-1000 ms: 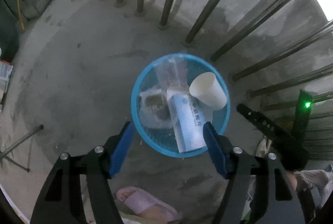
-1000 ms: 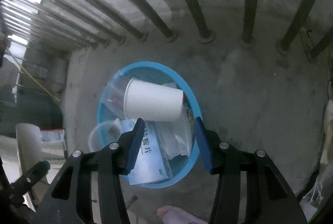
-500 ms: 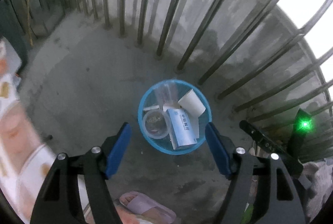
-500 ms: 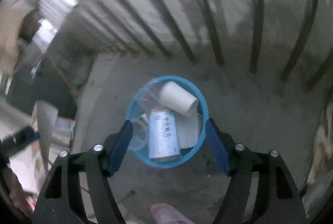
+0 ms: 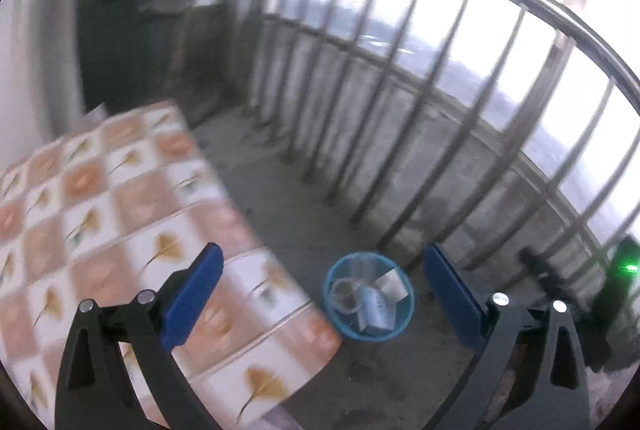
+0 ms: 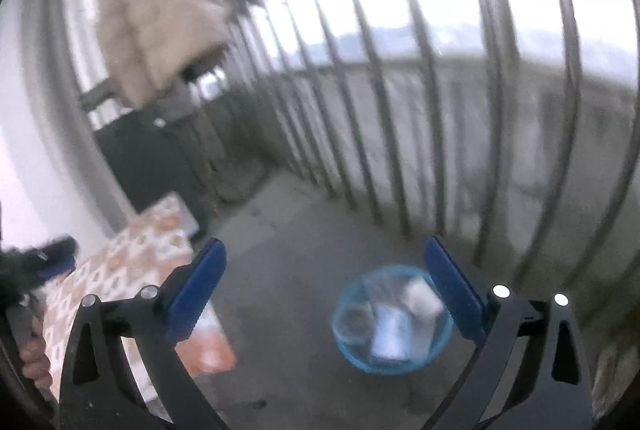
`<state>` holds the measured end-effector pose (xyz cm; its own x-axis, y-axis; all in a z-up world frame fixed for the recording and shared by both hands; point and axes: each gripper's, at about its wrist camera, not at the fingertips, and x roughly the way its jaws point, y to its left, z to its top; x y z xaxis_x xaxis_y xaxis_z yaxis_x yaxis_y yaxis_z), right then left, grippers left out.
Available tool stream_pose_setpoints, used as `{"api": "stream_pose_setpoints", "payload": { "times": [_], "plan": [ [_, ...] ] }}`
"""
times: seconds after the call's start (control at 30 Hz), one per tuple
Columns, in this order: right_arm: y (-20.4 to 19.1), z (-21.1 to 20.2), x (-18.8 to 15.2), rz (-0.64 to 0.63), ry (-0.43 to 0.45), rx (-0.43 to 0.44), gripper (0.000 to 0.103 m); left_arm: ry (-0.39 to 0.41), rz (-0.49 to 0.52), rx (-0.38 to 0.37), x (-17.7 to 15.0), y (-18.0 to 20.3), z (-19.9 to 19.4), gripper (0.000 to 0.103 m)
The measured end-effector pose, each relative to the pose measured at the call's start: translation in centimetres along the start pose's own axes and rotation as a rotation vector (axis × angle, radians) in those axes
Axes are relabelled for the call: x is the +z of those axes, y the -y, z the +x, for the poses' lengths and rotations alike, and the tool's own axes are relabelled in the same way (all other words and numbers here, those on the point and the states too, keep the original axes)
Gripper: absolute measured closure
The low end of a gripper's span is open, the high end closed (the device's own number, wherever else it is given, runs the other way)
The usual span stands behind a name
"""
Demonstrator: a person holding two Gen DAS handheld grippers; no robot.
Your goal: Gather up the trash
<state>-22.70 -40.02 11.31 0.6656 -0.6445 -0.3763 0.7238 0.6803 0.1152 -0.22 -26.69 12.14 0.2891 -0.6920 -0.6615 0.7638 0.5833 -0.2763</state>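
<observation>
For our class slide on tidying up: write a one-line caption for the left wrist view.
Open left gripper above a blue basket of trash on the balcony floor, beside a leaf-patterned table.

Concrete balcony floor [image 5: 280, 190] with a metal bar railing [image 5: 440, 102] along the right, bright daylight coming through. Left side has a table in a leaf-print cloth [image 5: 120, 230], and a beige jacket [image 6: 160, 10] hangs at the far end.

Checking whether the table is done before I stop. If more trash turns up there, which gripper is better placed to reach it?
Probably the left gripper: open and empty, with the tablecloth right under its left finger. The right gripper, also open, sees the table off to its side.
</observation>
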Motion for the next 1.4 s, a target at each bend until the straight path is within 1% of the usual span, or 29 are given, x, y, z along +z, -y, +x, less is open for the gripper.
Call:
{"api": "stream_pose_setpoints", "payload": {
  "times": [0.03,0.1,0.13,0.17,0.2,0.27,0.3,0.4,0.47,0.5,0.53,0.57,0.6,0.67,0.73,0.77,0.83,0.93,1.03,1.1,1.23,1.4],
  "plan": [
    [-1.6,-1.0,0.4,-0.044,0.039,0.013,0.008,-0.006,-0.015,0.025,-0.4,-0.7,-0.4,0.005],
    [-4.2,-2.0,0.3,-0.100,0.088,0.026,0.008,0.005,-0.031,0.123,-1.1,-2.1,-2.4,0.005],
    [-5.1,-2.2,0.0,-0.118,0.100,0.028,0.008,0.036,-0.023,0.205,-1.6,-2.7,-3.6,0.005],
    [-7.0,-2.7,-0.5,-0.158,0.110,0.027,0.008,0.065,-0.013,0.268,-2.1,-3.2,-4.7,0.005],
    [-7.9,-2.9,-0.8,-0.184,0.109,0.031,0.008,0.103,0.005,0.348,-2.6,-3.7,-6.0,0.005],
    [-10.8,-3.0,-2.2,-0.274,0.073,0.055,0.008,0.153,0.030,0.447,-3.6,-4.6,-7.5,0.005],
    [-11.6,-3.1,-2.6,-0.300,0.058,0.055,0.008,0.162,0.036,0.478,-4.2,-5.1,-8.3,0.005],
    [-14.6,-3.0,-5.0,-0.370,-0.010,0.063,0.008,0.157,0.007,0.482,-6.3,-6.9,-10.2,0.005],
    [-16.6,-3.2,-6.8,-0.408,-0.073,0.092,0.008,0.149,-0.056,0.475,-8.1,-8.3,-10.6,0.005],
    [-17.4,-3.6,-7.4,-0.420,-0.101,0.098,0.008,0.141,-0.087,0.488,-9.0,-8.7,-10.7,0.005],
    [-17.9,-3.8,-7.8,-0.434,-0.129,0.104,0.008,0.135,-0.145,0.506,-10.1,-9.7,-10.7,0.005],
    [-18.5,-3.7,-9.2,-0.462,-0.177,0.109,0.008,0.128,-0.172,0.526,-11.2,-9.9,-10.9,0.005],
    [-18.8,-3.6,-9.6,-0.470,-0.198,0.107,0.008,0.115,-0.196,0.555,-12.4,-10.3,-10.8,0.005],
    [-19.3,-3.6,-11.1,-0.494,-0.250,0.103,0.008,0.073,-0.216,0.620,-14.5,-10.9,-10.2,0.005],
    [-20.0,-4.1,-11.9,-0.498,-0.273,0.095,0.008,0.017,-0.209,0.661,-16.2,-11.3,-9.5,0.005],
    [-20.0,-4.0,-12.0,-0.494,-0.285,0.097,0.008,-0.009,-0.210,0.670,-17.0,-11.6,-9.4,0.005],
    [-20.1,-4.3,-12.5,-0.486,-0.303,0.090,0.008,-0.055,-0.216,0.665,-18.1,-11.7,-8.9,0.005],
    [-20.5,-4.0,-12.6,-0.477,-0.311,0.063,0.008,-0.078,-0.204,0.658,-18.3,-11.8,-8.4,0.005],
    [-20.6,-3.1,-12.9,-0.468,-0.323,0.042,0.008,-0.081,-0.175,0.672,-17.8,-11.8,-8.2,0.005],
    [-20.5,-2.5,-12.9,-0.472,-0.325,0.037,0.008,-0.083,-0.174,0.684,-17.6,-11.6,-8.2,0.005],
    [-20.1,-2.4,-13.0,-0.477,-0.327,0.021,0.008,-0.108,-0.192,0.676,-17.5,-11.7,-7.9,0.005],
    [-19.3,-2.3,-13.0,-0.467,-0.335,0.001,0.008,-0.107,-0.237,0.648,-17.3,-11.7,-8.1,0.005]
  ]
}}
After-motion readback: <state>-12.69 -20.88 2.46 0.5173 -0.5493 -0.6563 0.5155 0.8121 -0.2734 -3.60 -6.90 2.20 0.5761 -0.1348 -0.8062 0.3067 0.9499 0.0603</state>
